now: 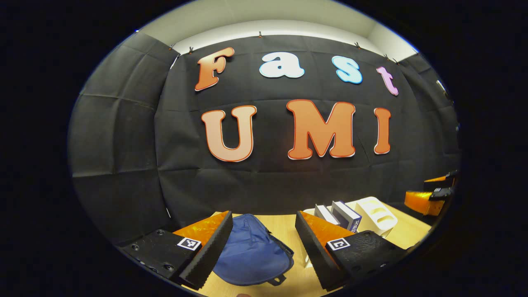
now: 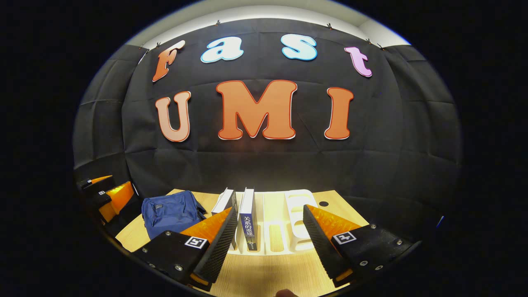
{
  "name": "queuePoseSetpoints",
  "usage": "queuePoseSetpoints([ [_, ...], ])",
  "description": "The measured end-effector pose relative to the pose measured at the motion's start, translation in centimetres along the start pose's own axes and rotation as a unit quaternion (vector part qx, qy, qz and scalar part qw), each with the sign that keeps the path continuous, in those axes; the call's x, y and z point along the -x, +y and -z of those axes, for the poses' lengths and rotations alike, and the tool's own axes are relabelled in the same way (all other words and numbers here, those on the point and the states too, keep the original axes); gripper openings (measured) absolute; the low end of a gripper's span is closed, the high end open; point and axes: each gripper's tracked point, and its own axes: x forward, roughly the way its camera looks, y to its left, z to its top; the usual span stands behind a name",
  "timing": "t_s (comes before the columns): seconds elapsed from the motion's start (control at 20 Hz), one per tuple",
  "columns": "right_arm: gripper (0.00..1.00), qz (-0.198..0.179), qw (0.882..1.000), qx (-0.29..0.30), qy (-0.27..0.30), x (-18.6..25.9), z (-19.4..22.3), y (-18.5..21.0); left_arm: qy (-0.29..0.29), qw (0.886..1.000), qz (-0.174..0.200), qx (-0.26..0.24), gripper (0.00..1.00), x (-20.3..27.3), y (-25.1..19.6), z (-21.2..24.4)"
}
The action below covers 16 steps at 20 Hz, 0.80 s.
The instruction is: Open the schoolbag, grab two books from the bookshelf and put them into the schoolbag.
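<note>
Blue schoolbag half-hidden behind left tongs, zip indiscernible.

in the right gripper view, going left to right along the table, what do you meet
left gripper at the edge → blue schoolbag → white-covered book → dark-spined book → empty slots of the white bookshelf → small dark hole in the tabletop

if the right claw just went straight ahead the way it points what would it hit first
Most likely the white bookshelf on the table: the open right claw points at its empty slots, just right of the dark blue book. Depth is unclear, but nothing nearer lies in that line.
</note>
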Motion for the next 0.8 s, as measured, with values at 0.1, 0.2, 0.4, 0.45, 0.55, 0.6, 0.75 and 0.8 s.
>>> queuePoseSetpoints([
  [0.1,0.95,0.003,1.000,-0.001,0.008,-0.3,0.6,-0.5,0.023,0.999,0.010,-0.044,0.94,-0.7,-0.7,2.4],
  [0.2,0.95,0.010,1.000,-0.002,0.016,-0.6,1.2,-1.3,0.051,0.994,0.026,-0.097,0.96,-1.3,-1.5,5.1],
  [0.4,0.95,0.031,0.999,0.000,0.036,-1.4,2.4,-3.4,0.084,0.973,0.058,-0.206,0.95,-2.1,-3.6,11.3],
  [0.45,0.95,0.036,0.999,-0.001,0.040,-1.5,2.7,-3.9,0.092,0.966,0.072,-0.232,0.95,-2.2,-4.2,13.0],
  [0.55,0.95,0.047,0.998,-0.002,0.051,-1.7,3.3,-4.9,0.115,0.947,0.097,-0.284,0.95,-1.7,-4.9,16.1],
  [0.6,0.95,0.052,0.997,-0.001,0.057,-1.8,3.6,-5.4,0.127,0.938,0.111,-0.304,0.95,-1.7,-5.4,17.8],
  [0.75,0.95,0.066,0.995,0.007,0.076,-2.1,4.7,-6.7,0.173,0.917,0.138,-0.330,0.95,-2.8,-7.0,22.9],
  [0.8,0.95,0.070,0.994,0.010,0.081,-2.1,5.0,-7.1,0.192,0.912,0.144,-0.334,0.95,-2.9,-6.9,24.4],
])
